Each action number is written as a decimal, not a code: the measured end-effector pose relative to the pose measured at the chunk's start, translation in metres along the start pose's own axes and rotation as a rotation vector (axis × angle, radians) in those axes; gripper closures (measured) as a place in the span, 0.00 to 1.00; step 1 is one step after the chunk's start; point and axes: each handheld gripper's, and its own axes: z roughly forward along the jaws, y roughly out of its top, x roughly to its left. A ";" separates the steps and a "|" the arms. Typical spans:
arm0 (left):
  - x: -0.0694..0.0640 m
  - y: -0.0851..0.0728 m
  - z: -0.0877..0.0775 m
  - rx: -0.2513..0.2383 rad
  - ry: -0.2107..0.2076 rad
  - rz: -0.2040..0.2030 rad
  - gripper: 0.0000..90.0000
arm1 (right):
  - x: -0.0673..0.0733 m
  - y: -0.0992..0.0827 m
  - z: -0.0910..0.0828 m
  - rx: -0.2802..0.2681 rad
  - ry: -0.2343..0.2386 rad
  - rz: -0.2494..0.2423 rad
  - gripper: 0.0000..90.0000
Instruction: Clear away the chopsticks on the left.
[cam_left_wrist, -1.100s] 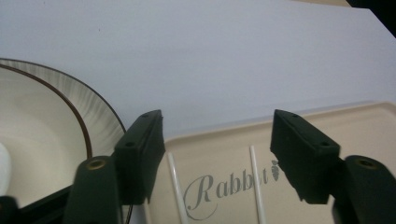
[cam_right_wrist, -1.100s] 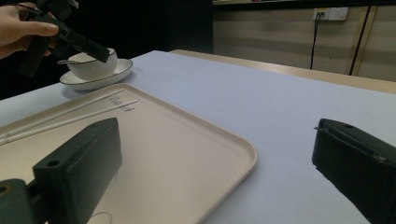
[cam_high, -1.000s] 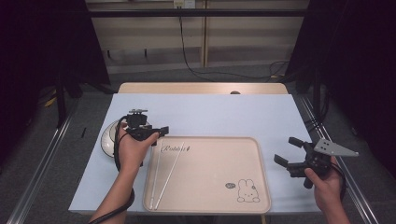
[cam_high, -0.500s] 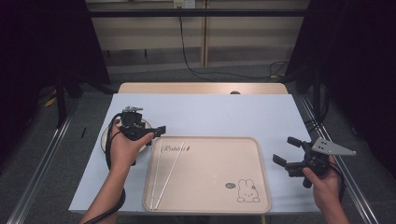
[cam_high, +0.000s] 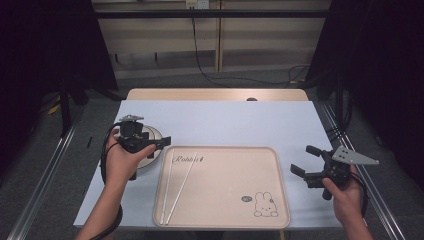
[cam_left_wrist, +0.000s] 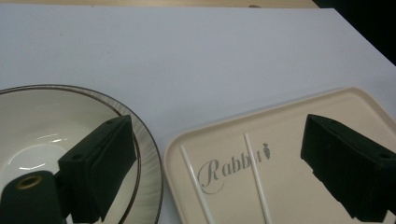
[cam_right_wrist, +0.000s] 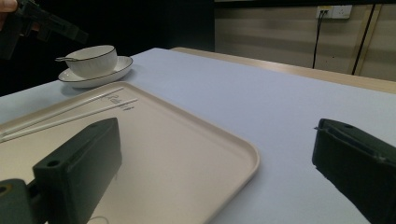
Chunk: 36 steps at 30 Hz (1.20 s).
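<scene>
High view: overhead, facing forward-down, far; gripper views: low, close, along the surface (cam_high: 225, 120); all share the tray (cam_high: 280, 200) (cam_left_wrist: 177, 154) (cam_right_wrist: 243, 154)

– What does the left set of tongs (cam_high: 161, 141) look like?
– Matte black plastic, blocky wedge-shaped jaws, a brass-ringed screw hole near one jaw's base, a black cable looping down beside the bare forearm.
– And the right set of tongs (cam_high: 306, 160)?
– Black too, topped by a grey three-cornered plate with small holes.
</scene>
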 end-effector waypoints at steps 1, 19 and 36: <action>0.000 0.000 0.000 0.000 0.000 0.000 0.13 | 0.000 0.000 0.000 0.000 0.000 0.000 0.01; 0.010 -0.011 -0.008 0.112 0.036 -0.065 0.94 | 0.000 0.000 0.001 0.002 0.004 -0.006 0.01; 0.022 -0.019 -0.010 0.156 0.054 -0.118 1.00 | 0.000 0.001 0.003 0.002 0.010 -0.001 0.01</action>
